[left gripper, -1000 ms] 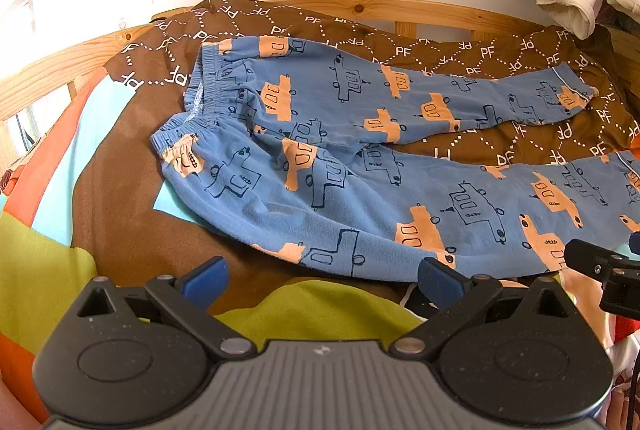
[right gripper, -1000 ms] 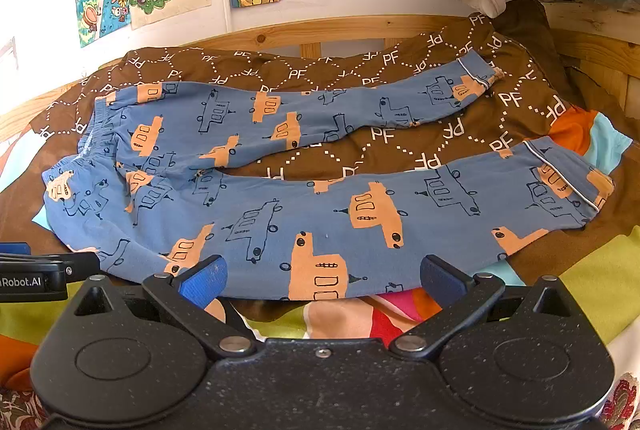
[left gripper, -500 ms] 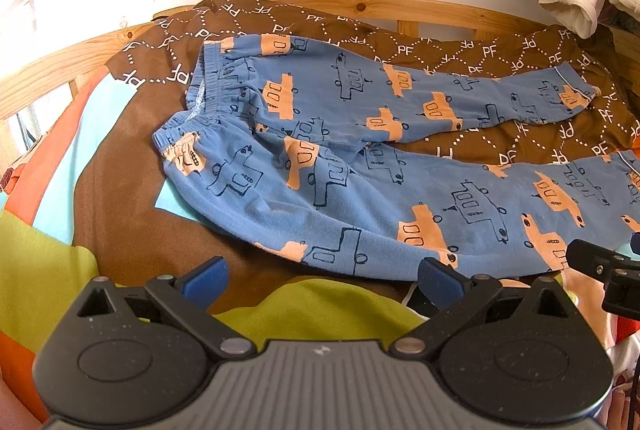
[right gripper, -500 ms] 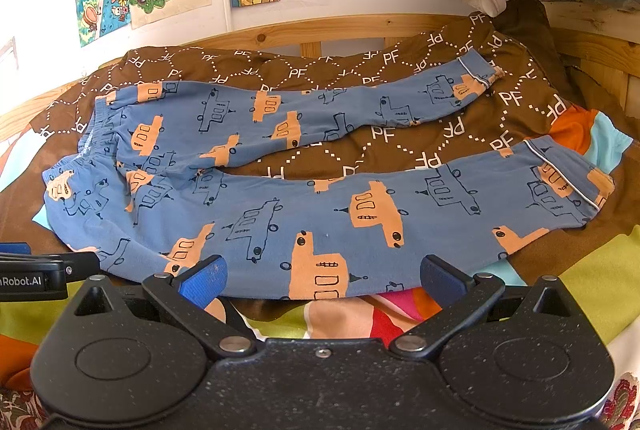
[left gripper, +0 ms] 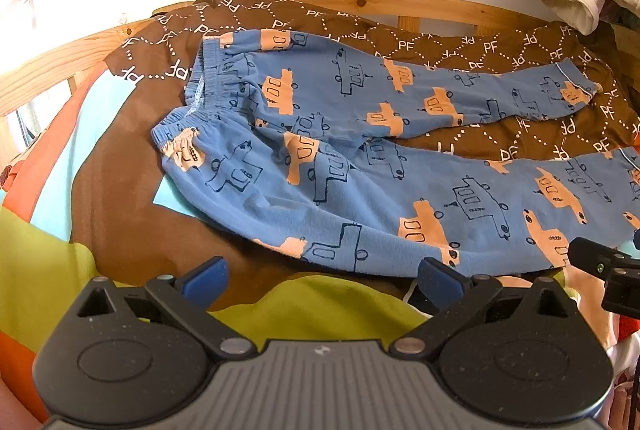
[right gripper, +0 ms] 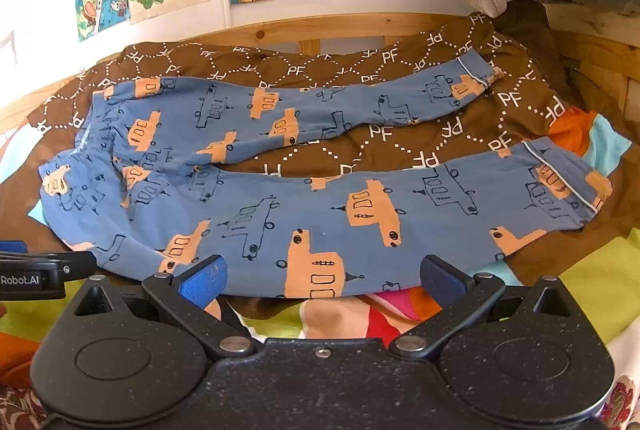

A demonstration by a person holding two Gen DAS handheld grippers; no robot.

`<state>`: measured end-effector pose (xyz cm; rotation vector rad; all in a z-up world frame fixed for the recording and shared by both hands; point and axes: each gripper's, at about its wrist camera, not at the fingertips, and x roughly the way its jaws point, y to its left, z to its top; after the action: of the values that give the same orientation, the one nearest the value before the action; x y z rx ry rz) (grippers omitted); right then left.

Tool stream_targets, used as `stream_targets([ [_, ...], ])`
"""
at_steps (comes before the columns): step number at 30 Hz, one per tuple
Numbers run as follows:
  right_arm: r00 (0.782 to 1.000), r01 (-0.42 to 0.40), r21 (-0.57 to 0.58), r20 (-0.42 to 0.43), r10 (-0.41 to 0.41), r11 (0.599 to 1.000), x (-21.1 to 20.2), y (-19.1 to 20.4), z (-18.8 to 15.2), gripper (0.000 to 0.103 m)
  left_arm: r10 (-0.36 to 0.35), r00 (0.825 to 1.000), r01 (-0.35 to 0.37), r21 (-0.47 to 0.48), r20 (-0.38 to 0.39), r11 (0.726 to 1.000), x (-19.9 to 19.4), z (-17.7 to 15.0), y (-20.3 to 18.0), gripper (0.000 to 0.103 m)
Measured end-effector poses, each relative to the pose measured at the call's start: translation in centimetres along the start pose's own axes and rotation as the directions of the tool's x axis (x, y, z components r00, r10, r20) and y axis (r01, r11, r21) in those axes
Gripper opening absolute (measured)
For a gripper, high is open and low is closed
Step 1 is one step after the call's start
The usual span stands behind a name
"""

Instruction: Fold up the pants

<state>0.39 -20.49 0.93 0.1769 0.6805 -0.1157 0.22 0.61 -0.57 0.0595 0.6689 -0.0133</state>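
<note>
1. The blue pants (right gripper: 280, 205) lie flat and unfolded on the brown blanket (right gripper: 400, 145), waistband to the left, legs spread to the right.
2. The left gripper (left gripper: 320, 276) hangs near the pants' front edge, fingers wide apart, holding nothing.
3. The right gripper (right gripper: 322, 276) sits over the near leg's edge, fingers wide apart, holding nothing.

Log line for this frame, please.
stage: pre-grasp | pants: flat on bed, legs apart | left tongs: open, empty | right tongs: open, empty
</note>
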Motion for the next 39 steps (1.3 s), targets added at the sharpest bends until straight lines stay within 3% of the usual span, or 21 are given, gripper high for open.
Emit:
stream_targets([
  [13, 0.999, 0.031, -0.065, -0.034, -0.033, 0.997, 0.6, -0.1, 3.0, 0.102, -0.027, 0.998, 0.024, -0.06, -0.048, 0.998, 1.0, 1.9, 0.5, 0.103],
  [17, 0.998, -0.016, -0.132, -0.055, 0.009, 0.991, 1.2, -0.3, 5.6, 0.102, -0.049, 0.998, 0.047, -0.069, -0.026, 0.997, 1.3, 4.1, 0.9, 0.103],
  [21, 0.995, -0.09, -0.263, -0.054, 0.079, 0.96, 1.8, -0.4, 10.4, 0.102, -0.048, 0.999, 0.049, -0.043, 0.016, 0.998, 2.2, 7.8, 1.6, 0.103],
  [24, 0.986, -0.165, -0.41, -0.1, 0.136, 0.897, 2.6, 0.0, 15.1, 0.102, -0.027, 0.998, 0.028, -0.02, 0.058, 0.999, 3.1, 11.6, 2.7, 0.103],
  [27, 0.967, -0.247, -0.54, -0.188, 0.171, 0.804, 4.4, 0.8, 19.8, 0.102, 0.038, 0.995, -0.038, 0.002, 0.09, 0.999, 4.5, 15.4, 4.0, 0.103],
  [29, 0.936, -0.336, -0.594, -0.298, 0.188, 0.731, 6.9, 1.5, 22.4, 0.102, 0.076, 0.99, -0.081, 0.034, 0.118, 0.996, 5.5, 17.8, 4.6, 0.103],
  [31, 0.902, -0.398, -0.6, -0.393, 0.177, 0.694, 10.0, 2.0, 24.0, 0.102, 0.108, 0.985, -0.12, 0.082, 0.131, 0.989, 7.0, 20.0, 4.8, 0.103],
  [33, 0.877, -0.447, -0.586, -0.436, 0.201, 0.676, 13.2, 1.9, 25.0, 0.102, 0.126, 0.982, -0.146, 0.14, 0.143, 0.979, 8.5, 21.5, 4.7, 0.103],
  [35, 0.861, -0.485, -0.559, -0.441, 0.254, 0.672, 16.3, 0.9, 25.3, 0.102, 0.115, 0.989, -0.132, 0.191, 0.094, 0.973, 10.6, 23.1, 4.3, 0.103],
  [37, 0.86, -0.485, -0.516, -0.43, 0.276, 0.706, 19.1, -0.6, 26.0, 0.102, 0.073, 0.995, -0.087, 0.224, 0.072, 0.971, 12.5, 24.2, 3.6, 0.103],
  [39, 0.873, -0.458, -0.473, -0.399, 0.281, 0.753, 21.6, -2.4, 26.9, 0.102, 0.051, 0.995, -0.074, 0.282, 0.088, 0.957, 14.7, 25.0, 2.2, 0.103],
])
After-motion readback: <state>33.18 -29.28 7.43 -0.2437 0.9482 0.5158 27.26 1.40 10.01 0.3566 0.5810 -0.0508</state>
